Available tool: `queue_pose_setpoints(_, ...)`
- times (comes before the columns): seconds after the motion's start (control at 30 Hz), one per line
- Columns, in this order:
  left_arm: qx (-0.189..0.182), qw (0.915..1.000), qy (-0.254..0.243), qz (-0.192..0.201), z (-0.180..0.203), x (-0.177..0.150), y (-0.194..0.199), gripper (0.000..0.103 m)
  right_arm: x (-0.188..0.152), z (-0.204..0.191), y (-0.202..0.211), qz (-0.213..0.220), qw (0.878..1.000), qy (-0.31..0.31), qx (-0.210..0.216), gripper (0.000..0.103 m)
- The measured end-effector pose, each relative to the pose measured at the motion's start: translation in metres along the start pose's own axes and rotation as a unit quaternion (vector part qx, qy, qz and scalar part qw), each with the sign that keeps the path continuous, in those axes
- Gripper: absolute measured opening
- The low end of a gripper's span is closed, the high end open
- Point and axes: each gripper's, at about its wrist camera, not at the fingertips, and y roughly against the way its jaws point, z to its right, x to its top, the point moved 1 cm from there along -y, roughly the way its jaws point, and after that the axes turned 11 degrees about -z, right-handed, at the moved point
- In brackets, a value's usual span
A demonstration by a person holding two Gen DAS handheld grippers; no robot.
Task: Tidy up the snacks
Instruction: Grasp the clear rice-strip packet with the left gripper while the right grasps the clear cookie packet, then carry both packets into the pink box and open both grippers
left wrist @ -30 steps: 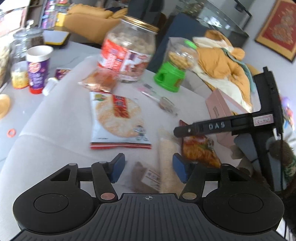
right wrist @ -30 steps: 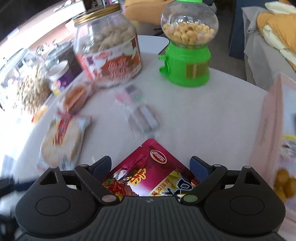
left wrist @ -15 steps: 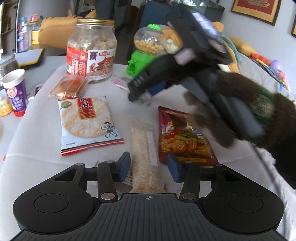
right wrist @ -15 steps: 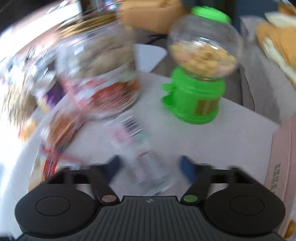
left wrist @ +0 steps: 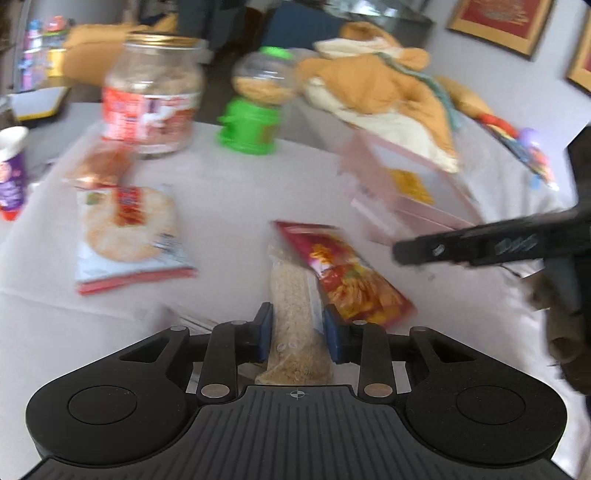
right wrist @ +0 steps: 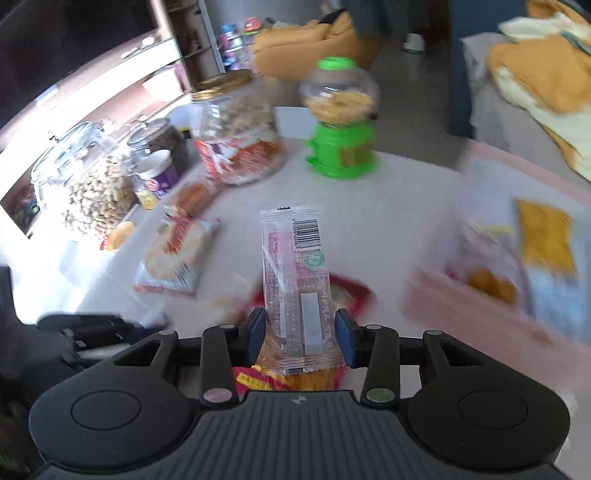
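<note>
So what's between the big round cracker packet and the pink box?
In the left wrist view, two snacks lie between the cracker packet and pink box: a red packet and the pale snack bar that the left gripper holds.

Orange blanket (left wrist: 388, 92) heaped behind table; framed pictures (left wrist: 495, 22), apparently, on wall.

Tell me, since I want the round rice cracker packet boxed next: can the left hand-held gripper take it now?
Probably not: the left hand-held gripper is already shut on the beige snack packet; the rice cracker packet lies unobstructed.
</note>
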Motion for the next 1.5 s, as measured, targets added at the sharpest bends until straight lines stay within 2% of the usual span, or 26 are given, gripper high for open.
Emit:
queue_pose_setpoints(0.1,-0.027,0.9988,-0.029,-0.026,0.028,-0.012,-0.002,0.034,-0.036,0.019,0.008,-0.002,0.999,-0.022,-0.024,0.041)
queue_pose_setpoints(0.2,0.003,0.9975,-0.052,-0.048,0.049,-0.021,-0.015,0.034,-0.069,0.036,0.010,-0.004,0.997,-0.047,-0.055,0.041)
queue_pose_setpoints(0.3,0.034,0.9962,-0.055,-0.059,0.057,-0.019,-0.027,0.035,-0.094,0.047,0.008,-0.004,0.995,-0.061,-0.084,0.042)
queue_pose_setpoints(0.4,0.048,0.9946,-0.058,-0.071,0.064,-0.015,-0.037,0.035,-0.113,0.055,0.002,-0.005,0.994,-0.071,-0.085,0.044)
queue_pose_setpoints(0.53,0.071,0.9919,-0.071,-0.078,0.070,-0.012,-0.043,0.035,-0.122,0.057,0.001,0.025,0.994,-0.064,-0.081,0.053)
queue_pose_setpoints(0.63,0.088,0.9905,-0.076,-0.073,0.079,-0.022,-0.040,0.035,-0.122,0.053,-0.003,0.033,0.993,-0.055,-0.095,0.054)
queue_pose_setpoints(0.73,0.115,0.9862,-0.097,-0.070,0.090,-0.031,-0.039,0.035,-0.119,0.047,-0.004,0.034,0.993,-0.044,-0.105,0.041)
queue_pose_setpoints(0.83,0.122,0.9863,-0.094,-0.061,0.097,-0.040,-0.035,0.035,-0.124,0.051,0.003,0.033,0.995,-0.056,-0.079,0.040)
queue_pose_setpoints(0.93,0.106,0.9897,-0.077,-0.056,0.103,-0.047,-0.030,0.034,-0.132,0.058,0.012,0.036,0.995,-0.075,-0.061,0.040)
queue_pose_setpoints(1.23,0.075,0.9928,-0.093,0.002,0.151,-0.044,-0.011,0.034,-0.145,0.068,0.055,0.090,0.991,-0.083,-0.050,0.040)
queue_pose_setpoints(1.37,0.060,0.9929,-0.095,0.040,0.166,-0.018,-0.006,0.034,-0.147,0.079,0.071,0.118,0.987,-0.086,-0.062,0.040)
queue_pose_setpoints(1.5,0.042,0.9910,-0.094,0.086,0.185,0.035,-0.001,0.035,-0.152,0.093,0.078,0.135,0.984,-0.097,-0.072,0.040)
